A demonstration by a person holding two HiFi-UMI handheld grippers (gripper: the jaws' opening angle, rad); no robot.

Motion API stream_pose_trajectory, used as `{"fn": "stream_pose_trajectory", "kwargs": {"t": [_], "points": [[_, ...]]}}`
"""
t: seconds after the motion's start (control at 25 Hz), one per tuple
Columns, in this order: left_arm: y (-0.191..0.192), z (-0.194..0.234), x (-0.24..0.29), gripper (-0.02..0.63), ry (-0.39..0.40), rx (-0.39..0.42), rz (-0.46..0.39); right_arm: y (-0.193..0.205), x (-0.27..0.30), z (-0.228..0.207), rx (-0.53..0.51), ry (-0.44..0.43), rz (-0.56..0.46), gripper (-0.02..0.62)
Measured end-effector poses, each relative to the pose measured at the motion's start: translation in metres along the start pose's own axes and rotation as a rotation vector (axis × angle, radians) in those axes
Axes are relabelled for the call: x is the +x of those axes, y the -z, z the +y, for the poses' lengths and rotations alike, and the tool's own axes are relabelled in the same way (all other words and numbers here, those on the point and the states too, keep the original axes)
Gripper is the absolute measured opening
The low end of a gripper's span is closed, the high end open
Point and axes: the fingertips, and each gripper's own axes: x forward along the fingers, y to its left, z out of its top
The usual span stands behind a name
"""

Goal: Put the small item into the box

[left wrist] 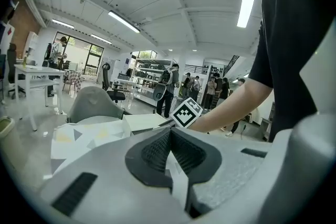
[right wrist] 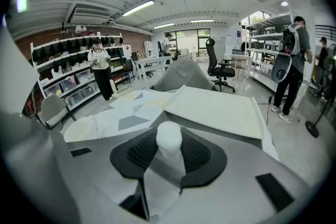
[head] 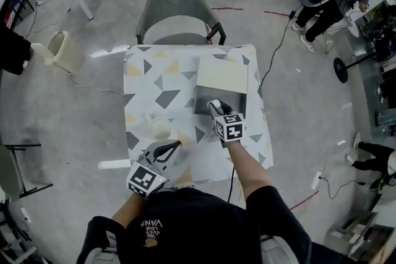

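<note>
In the right gripper view a small white rounded item (right wrist: 169,138) is pinched between the two dark pads (right wrist: 197,157) of my right gripper (right wrist: 169,150), which is shut on it. The head view puts this gripper (head: 216,107) over the open grey box (head: 203,102), whose cream lid (head: 221,75) is folded back; the same lid (right wrist: 215,110) lies just ahead in the right gripper view. I cannot make out the item in the head view. My left gripper (head: 169,147) hovers at the table's near left part, tilted upward, jaws together with nothing in them (left wrist: 170,136).
The small table (head: 142,93) carries a cloth with grey and yellow shapes. A white round bowl (head: 159,128) sits near the left gripper. A grey chair (head: 179,9) stands behind the table. People and office chairs stand further off.
</note>
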Motion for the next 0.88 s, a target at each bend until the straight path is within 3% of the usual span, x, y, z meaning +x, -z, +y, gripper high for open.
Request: {"fn": "stream_pose_trajectory", "kwargs": {"t": [0.48, 0.88], "points": [[0.006, 0.013, 0.008, 0.006, -0.014, -0.027, 0.012, -0.004, 0.052, 0.003, 0.134, -0.048, 0.117, 0.126], [0.009, 0.017, 0.012, 0.006, -0.012, -0.040, 0.017, 0.008, 0.055, -0.027, 0.202, -0.053, 0.217, 0.160]]}}
